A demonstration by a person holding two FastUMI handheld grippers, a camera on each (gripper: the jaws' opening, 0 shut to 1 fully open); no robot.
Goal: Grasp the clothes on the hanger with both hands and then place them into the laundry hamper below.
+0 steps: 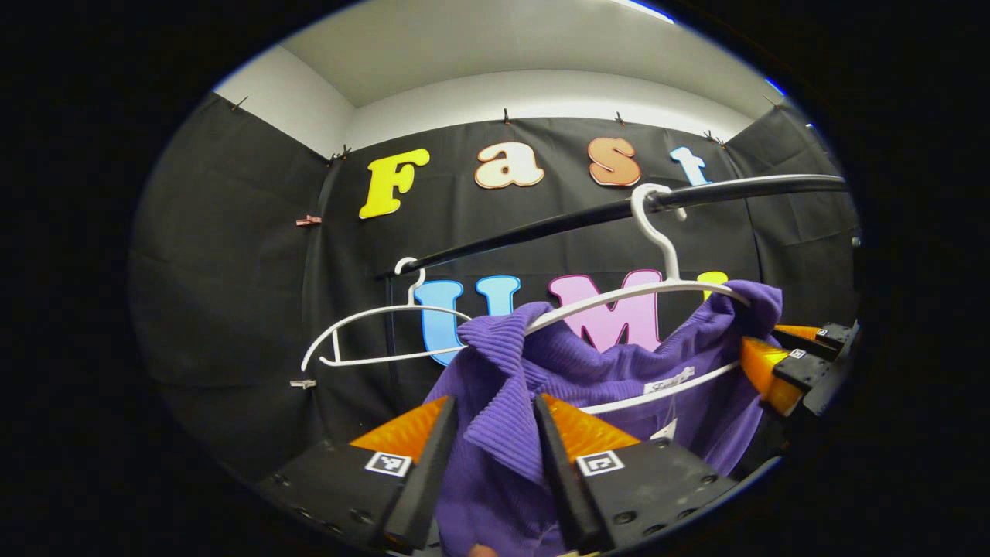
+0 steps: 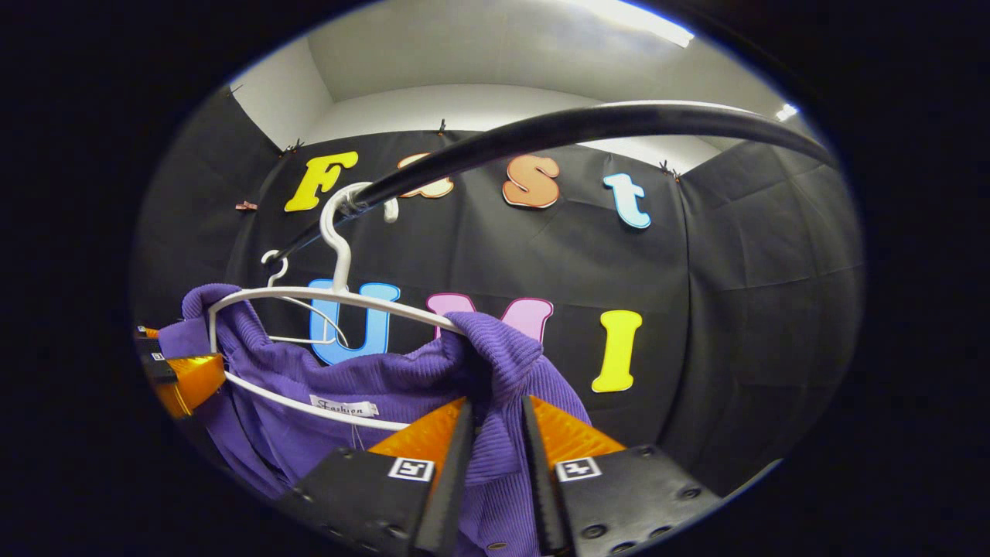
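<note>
Purple ribbed knit top hanging on white plastic hanger hooked over black rail. Left gripper fingers narrowed onto one shoulder fold, right gripper fingers pinching the other. Grasp apparently made; lifting off and lowering into hamper remaining.

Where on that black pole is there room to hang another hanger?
The rail is bare between the empty white hanger and the hanger carrying the purple sweater. It is crowded at that sweater's shoulders, where the left gripper and right gripper are.
</note>
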